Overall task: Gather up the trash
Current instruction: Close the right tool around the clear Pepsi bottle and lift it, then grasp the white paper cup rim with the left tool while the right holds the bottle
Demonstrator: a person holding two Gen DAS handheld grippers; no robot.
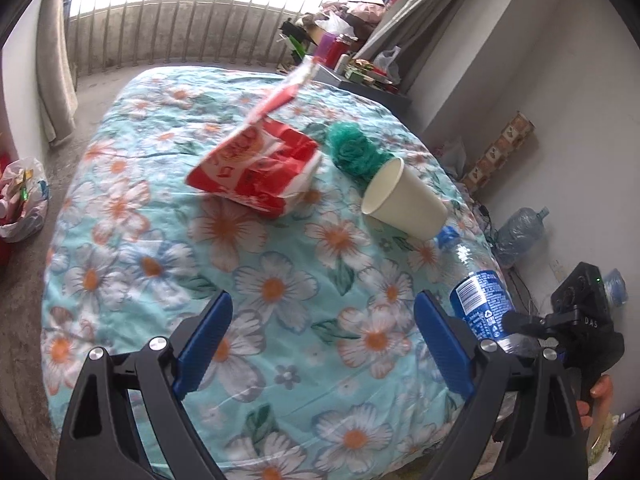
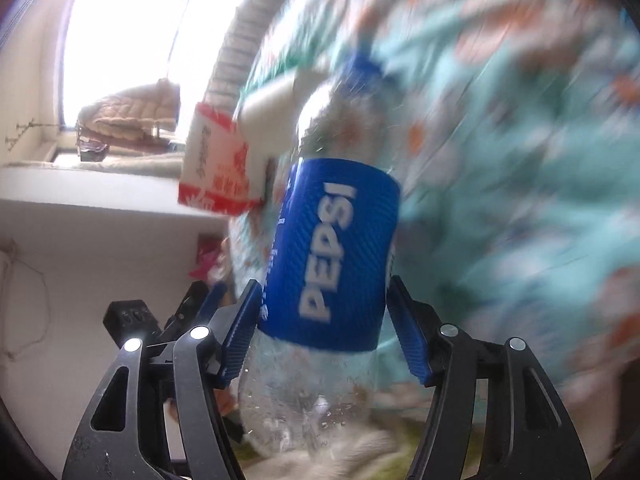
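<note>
Pepsi bottle [image 2: 328, 256] is clamped between right gripper [image 2: 322, 332] fingers above the floral bedspread [image 1: 280, 288], left gripper [image 1: 322, 344] held apart, paper cup [image 1: 404, 200] and red bag [image 1: 256, 168] lying there.

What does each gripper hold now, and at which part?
Right gripper holds the Pepsi bottle at its blue label. Left gripper holds nothing, jaws open.

- The left gripper [image 1: 324, 344], its blue-padded jaws spread wide, is hovering over the floral turquoise bedspread [image 1: 256, 280].
- A crumpled red-and-white plastic bag [image 1: 256, 168], a green mesh scrubber [image 1: 354, 150] and a tipped cream paper cup [image 1: 404, 200] are lying ahead.
- The right gripper [image 1: 520, 322] is gripping a clear blue-labelled plastic bottle [image 1: 478, 300].
</note>
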